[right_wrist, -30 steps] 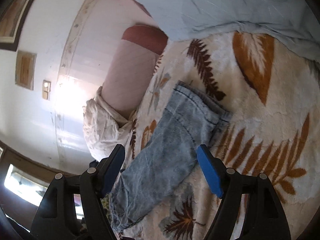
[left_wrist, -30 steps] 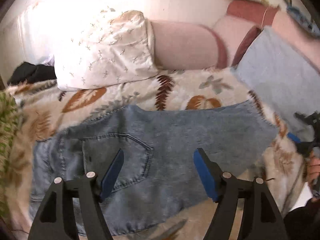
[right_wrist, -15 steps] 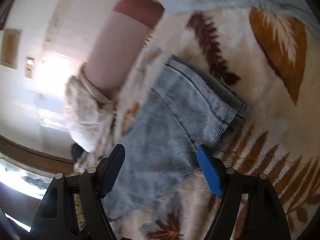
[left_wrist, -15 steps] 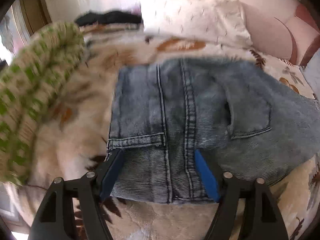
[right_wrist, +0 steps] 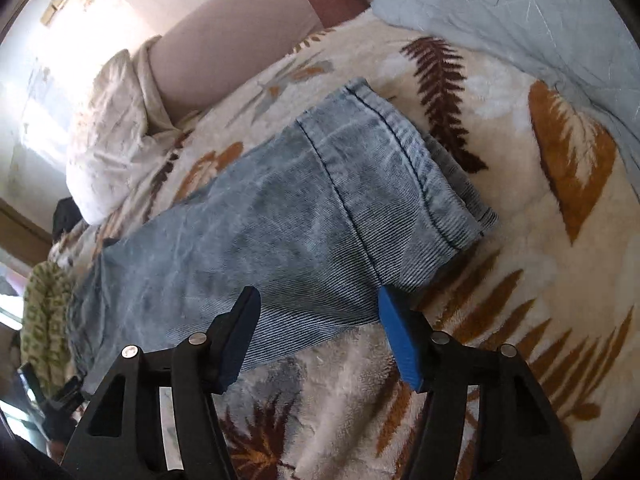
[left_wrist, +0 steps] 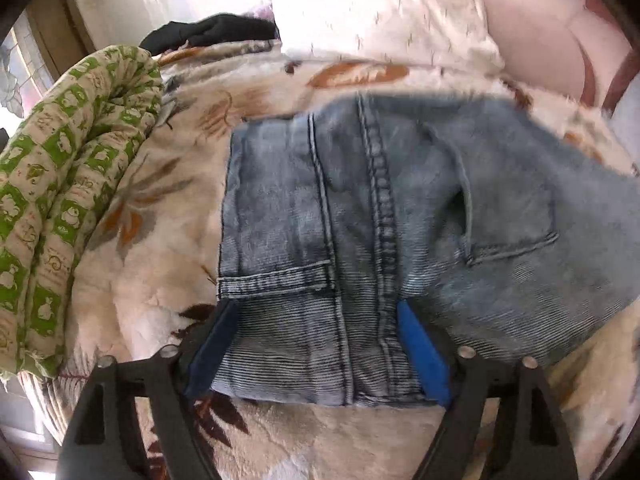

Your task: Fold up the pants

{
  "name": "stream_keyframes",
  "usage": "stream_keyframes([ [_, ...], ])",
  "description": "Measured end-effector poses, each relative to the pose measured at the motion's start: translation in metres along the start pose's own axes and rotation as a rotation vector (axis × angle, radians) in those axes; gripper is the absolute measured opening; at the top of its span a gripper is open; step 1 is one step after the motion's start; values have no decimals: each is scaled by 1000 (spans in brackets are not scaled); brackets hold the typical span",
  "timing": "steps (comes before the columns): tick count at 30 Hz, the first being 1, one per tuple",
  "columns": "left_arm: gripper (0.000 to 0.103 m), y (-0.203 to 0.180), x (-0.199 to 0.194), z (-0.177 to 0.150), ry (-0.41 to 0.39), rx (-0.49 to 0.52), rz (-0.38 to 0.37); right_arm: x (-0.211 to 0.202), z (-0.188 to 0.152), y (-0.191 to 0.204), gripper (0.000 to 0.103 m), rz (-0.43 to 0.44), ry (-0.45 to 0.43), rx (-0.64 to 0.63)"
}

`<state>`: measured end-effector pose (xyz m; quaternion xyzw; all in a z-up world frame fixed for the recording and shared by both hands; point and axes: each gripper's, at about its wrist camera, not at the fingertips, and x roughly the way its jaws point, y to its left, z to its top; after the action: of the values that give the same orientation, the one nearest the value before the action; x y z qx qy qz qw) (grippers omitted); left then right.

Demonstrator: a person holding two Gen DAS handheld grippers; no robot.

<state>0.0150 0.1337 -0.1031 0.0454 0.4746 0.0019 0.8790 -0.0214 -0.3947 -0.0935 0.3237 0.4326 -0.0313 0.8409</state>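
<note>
Light blue jeans (left_wrist: 400,216) lie flat on a leaf-patterned fleece blanket (left_wrist: 160,248), back pockets up. My left gripper (left_wrist: 316,312) is open, its blue pads either side of the waistband's near edge. In the right wrist view the jeans' legs (right_wrist: 304,216) stretch away with the hems (right_wrist: 444,168) at the right. My right gripper (right_wrist: 316,300) is open over the near edge of the leg, close to the hem end. Whether either gripper touches the denim I cannot tell.
A green-and-cream quilt (left_wrist: 60,200) is bunched at the left. A white pillow (left_wrist: 384,12) and pink bolster (right_wrist: 224,40) lie behind the jeans. A pale blue sheet (right_wrist: 520,12) lies past the hems. A dark garment (left_wrist: 208,32) sits at the far left.
Both grippers have moved in close to the jeans. The left swung toward the waistband end. The right came down over the leg near the hems. Both stayed open.
</note>
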Motion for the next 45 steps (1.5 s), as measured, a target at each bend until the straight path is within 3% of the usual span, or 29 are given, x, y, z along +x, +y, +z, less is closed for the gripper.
stream_keyframes([
  [2, 79, -5, -20, 8, -67, -7, -30, -28, 2, -25, 62, 171, -89, 152],
  [5, 80, -29, -48, 28, -159, 43, -55, -62, -4, -65, 66, 329, -213, 369],
  [9, 81, -82, -67, 58, -179, 123, -129, -63, -17, -97, 67, 432, -226, 570],
  [14, 91, -160, -75, 78, -148, 248, -231, -47, -24, -103, 67, 400, -153, 618],
  [27, 91, -350, -63, 108, -76, 630, -340, -18, -17, -113, 65, 299, -95, 690],
  [34, 91, -419, -38, 133, -34, 739, -399, -14, -13, -117, 66, 297, -94, 741],
  [39, 91, -450, -18, 146, 5, 760, -472, -13, -13, -123, 66, 323, -98, 785],
  [45, 91, -479, -3, 146, 11, 860, -525, -14, -13, -122, 68, 309, -110, 783],
])
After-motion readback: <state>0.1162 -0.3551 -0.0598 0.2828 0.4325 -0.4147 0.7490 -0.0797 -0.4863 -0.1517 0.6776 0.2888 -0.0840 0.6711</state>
